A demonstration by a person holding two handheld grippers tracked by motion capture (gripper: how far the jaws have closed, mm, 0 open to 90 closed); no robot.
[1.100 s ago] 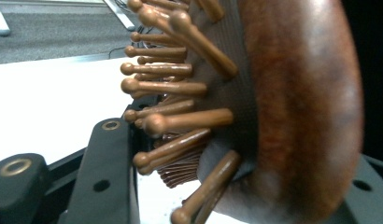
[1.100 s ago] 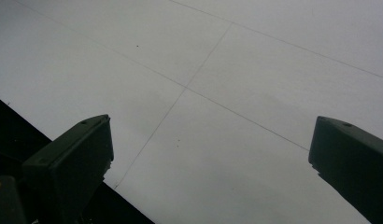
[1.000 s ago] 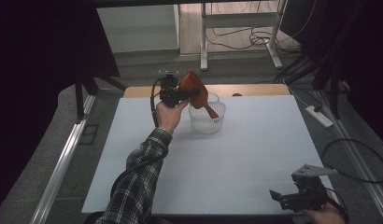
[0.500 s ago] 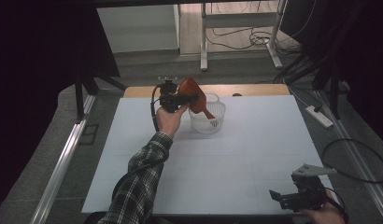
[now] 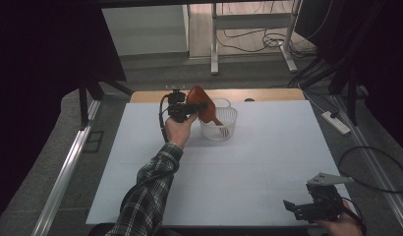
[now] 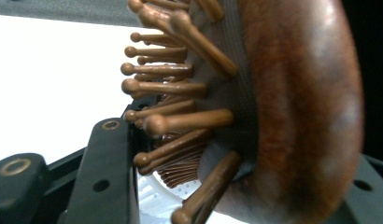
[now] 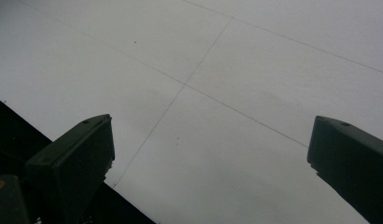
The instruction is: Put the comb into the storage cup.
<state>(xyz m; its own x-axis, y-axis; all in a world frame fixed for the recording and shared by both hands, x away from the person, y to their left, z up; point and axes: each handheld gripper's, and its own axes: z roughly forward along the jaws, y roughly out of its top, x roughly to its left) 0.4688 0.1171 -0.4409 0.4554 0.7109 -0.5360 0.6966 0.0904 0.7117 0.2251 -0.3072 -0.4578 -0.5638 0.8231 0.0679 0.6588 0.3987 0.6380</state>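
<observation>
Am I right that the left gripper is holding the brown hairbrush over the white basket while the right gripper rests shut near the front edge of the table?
Not quite: the right gripper is open, not shut. The right gripper view shows its two jaws standing wide apart over the bare table with nothing between them. The rest holds: in the high view the left gripper grips the brown hairbrush over the white basket.
</observation>
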